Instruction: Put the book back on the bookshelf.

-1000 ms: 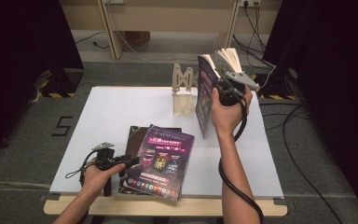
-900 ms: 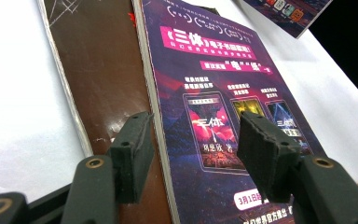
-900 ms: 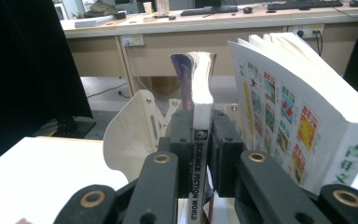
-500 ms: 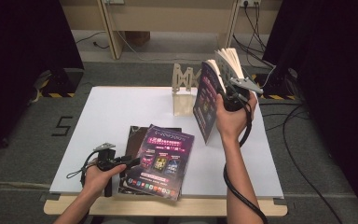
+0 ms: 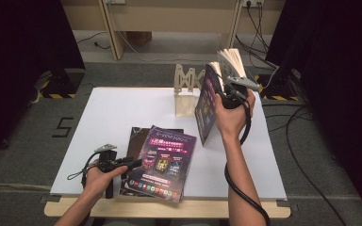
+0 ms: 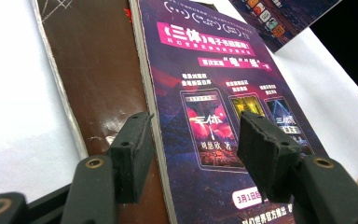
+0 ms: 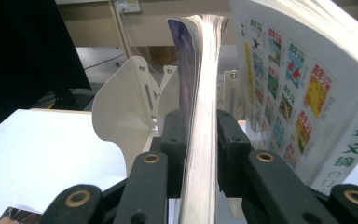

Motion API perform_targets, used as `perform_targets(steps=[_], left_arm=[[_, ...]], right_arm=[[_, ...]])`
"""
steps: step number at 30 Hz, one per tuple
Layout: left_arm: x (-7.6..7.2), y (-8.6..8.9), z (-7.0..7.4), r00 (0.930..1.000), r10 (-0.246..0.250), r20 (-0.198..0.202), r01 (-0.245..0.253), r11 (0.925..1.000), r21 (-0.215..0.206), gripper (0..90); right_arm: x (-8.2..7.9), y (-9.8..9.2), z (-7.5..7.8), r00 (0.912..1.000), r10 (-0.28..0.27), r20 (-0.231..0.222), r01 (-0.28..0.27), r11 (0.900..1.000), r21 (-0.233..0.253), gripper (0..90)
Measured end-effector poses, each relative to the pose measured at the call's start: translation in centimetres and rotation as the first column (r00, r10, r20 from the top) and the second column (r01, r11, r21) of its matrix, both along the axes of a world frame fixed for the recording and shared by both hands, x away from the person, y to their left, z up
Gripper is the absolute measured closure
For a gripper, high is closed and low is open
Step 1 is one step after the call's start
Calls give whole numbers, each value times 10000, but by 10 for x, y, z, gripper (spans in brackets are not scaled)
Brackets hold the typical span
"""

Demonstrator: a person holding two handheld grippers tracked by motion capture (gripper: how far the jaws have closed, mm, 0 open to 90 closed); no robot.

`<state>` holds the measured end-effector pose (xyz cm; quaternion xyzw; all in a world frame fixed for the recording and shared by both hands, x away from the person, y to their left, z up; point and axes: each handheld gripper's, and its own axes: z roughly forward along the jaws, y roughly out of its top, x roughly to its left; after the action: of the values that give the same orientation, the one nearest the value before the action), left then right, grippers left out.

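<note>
My right gripper is shut on an upright magazine with a purple cover, held above the table just right of a cream slotted stand. A thick sheaf of pages with a white printed cover fans out beside the jaws; whether it belongs to the same magazine I cannot tell. Near the front edge, my left gripper is open, its jaws straddling the left edge of a purple magazine. That magazine lies flat on a brown one.
The white table has bare room at its left and far right. Beyond it are wooden furniture legs, cables on the floor and dark curtains on both sides.
The right hand has lowered the upright magazine slightly and turned it a little beside the stand. The left hand and its gripper have stayed put.
</note>
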<state>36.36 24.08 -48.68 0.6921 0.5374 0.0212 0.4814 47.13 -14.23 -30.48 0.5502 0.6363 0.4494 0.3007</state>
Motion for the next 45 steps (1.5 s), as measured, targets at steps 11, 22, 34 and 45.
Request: perform_targets(steps=[11,22,34,45], left_arm=[[0,1,1,10000,1,-1,-1,10000,10,439],[1,2,1,10000,34,-2,-34,10000,15,439],[1,3,1,10000,62,34,-62,10000,9,439],[2,4,1,10000,76,52,-76,10000,40,439]], right_arm=[[9,7,0,9993,-89,-353,92,9999,87,822],[10,11,4,9995,-271,-160,274,9995,175,829],[14,11,13,9987,-444,267,441,9990,123,829],[21,15,20,9971,-533,535,534,9986,-6,829]])
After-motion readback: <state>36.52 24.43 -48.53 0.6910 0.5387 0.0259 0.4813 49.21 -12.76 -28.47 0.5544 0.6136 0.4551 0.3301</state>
